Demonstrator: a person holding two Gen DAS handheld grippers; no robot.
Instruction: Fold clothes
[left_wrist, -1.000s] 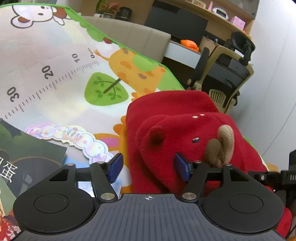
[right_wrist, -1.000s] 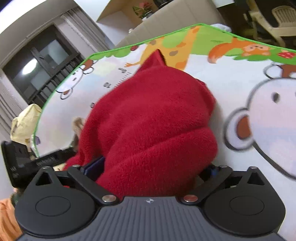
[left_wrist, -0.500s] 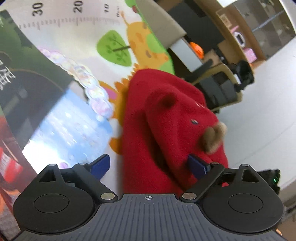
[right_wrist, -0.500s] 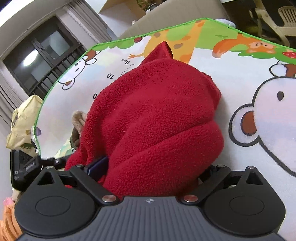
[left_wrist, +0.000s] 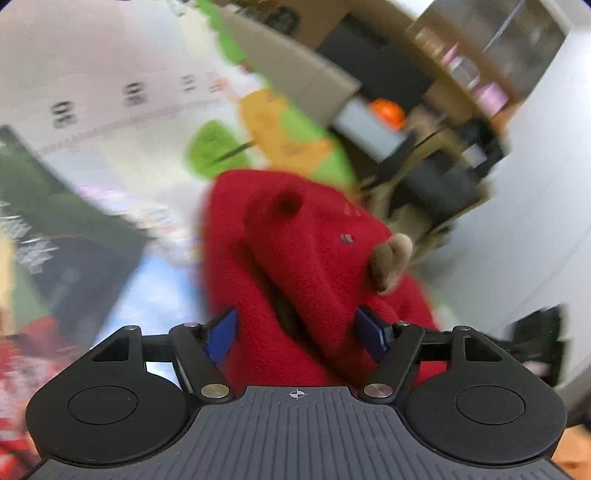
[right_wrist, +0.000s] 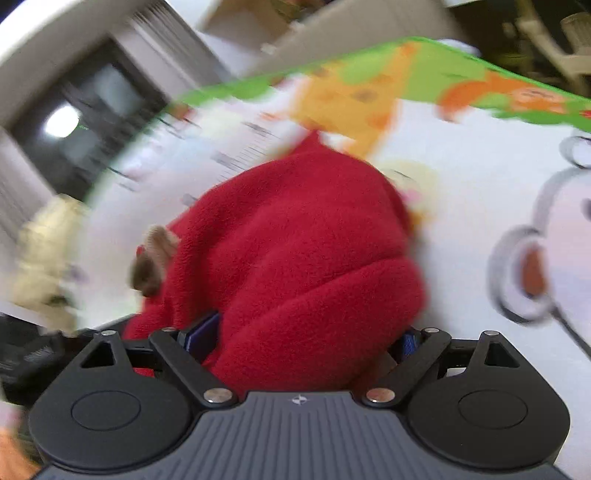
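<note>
A bundled red fleece garment (left_wrist: 314, 240) with a brown plush ear (left_wrist: 388, 262) lies over a cartoon play mat (left_wrist: 110, 122). In the left wrist view my left gripper (left_wrist: 295, 332) has its blue pads pressed against both sides of the thick bundle. From the opposite side, the right wrist view shows the same garment (right_wrist: 295, 240) and its brown ear (right_wrist: 151, 262) above the mat (right_wrist: 461, 166). My right gripper (right_wrist: 304, 338) holds a fat fold, which hides most of both pads. The garment looks sharp while the background is blurred.
A dark printed sheet (left_wrist: 55, 240) lies on the mat at the left. Beyond the mat's far edge stand an office chair (left_wrist: 443, 184) and a desk with an orange object (left_wrist: 386, 110). A pale yellow bag (right_wrist: 44, 251) sits off the mat by a dark window (right_wrist: 92, 110).
The left gripper's pads came together onto the bundle; half a second ago its left pad stood clear. Both views now swing with the garment, and the background blurs.
</note>
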